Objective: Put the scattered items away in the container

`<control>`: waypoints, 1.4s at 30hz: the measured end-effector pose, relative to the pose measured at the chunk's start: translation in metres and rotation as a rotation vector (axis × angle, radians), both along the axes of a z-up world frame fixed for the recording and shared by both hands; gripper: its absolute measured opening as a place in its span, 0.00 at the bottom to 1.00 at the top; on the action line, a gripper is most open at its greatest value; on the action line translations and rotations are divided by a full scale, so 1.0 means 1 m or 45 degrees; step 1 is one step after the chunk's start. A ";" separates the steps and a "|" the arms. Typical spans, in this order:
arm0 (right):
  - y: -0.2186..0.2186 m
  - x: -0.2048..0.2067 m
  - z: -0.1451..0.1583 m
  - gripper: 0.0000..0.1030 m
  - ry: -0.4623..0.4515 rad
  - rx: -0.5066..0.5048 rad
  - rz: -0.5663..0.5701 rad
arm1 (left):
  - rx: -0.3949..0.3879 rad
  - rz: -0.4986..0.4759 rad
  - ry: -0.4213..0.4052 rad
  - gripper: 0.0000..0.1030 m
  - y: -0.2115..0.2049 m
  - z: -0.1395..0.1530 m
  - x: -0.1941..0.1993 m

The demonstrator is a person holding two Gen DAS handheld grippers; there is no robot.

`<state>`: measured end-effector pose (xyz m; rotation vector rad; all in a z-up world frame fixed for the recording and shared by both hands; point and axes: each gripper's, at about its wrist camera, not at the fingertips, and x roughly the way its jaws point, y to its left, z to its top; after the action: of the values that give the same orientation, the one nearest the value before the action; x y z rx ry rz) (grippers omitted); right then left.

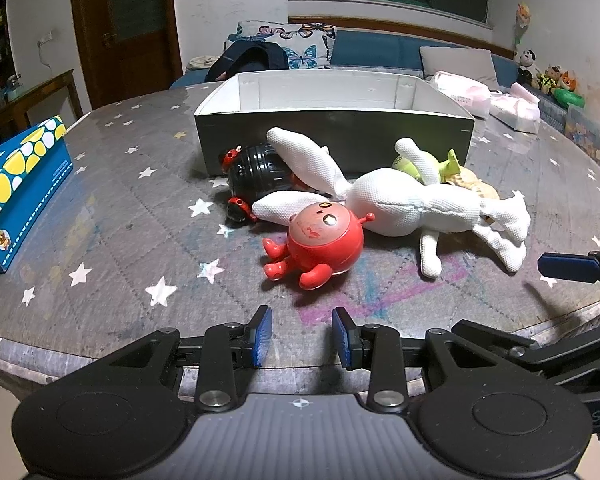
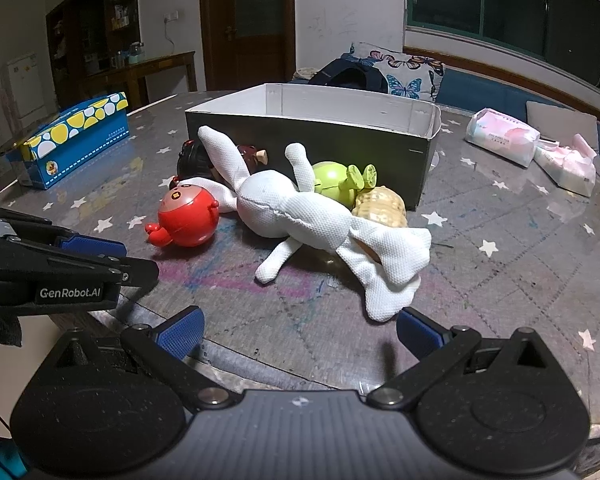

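Left gripper (image 2: 90, 258) side plate: "GenRobot.AI" in white letters, read in the right wrist view.
Gripper body at the right edge of the left wrist view: a single pale letter "S".
Blue tissue box (image 2: 76, 140): a line of small print on its side, too small to read.
Pink-and-white tissue pack (image 2: 502, 136): printed lines, not legible.

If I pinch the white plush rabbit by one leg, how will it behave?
The white plush rabbit looks soft and limp, so it will probably dangle and stretch. Its ear lies across the black toy, and its body touches the red round toy, so lifting may nudge both.
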<state>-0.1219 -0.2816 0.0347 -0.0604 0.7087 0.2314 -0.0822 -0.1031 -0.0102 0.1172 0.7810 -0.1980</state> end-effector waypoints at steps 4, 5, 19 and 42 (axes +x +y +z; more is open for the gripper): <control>-0.001 0.001 0.000 1.00 -0.002 0.008 -0.003 | 0.004 -0.010 -0.002 0.35 -0.002 0.001 0.001; -0.002 0.002 0.000 1.00 -0.004 0.011 -0.004 | 0.005 -0.012 -0.002 0.35 -0.003 0.001 0.001; -0.006 0.007 -0.001 1.00 -0.006 0.028 -0.006 | 0.009 -0.032 0.001 0.35 -0.008 0.003 0.009; -0.026 0.026 0.019 0.95 -0.108 0.034 -0.014 | -0.071 -0.153 -0.038 0.35 -0.017 0.022 0.034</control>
<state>-0.0954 -0.3074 0.0532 -0.0406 0.6216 0.2269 -0.0482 -0.1199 0.0115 0.1140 0.7386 -0.3313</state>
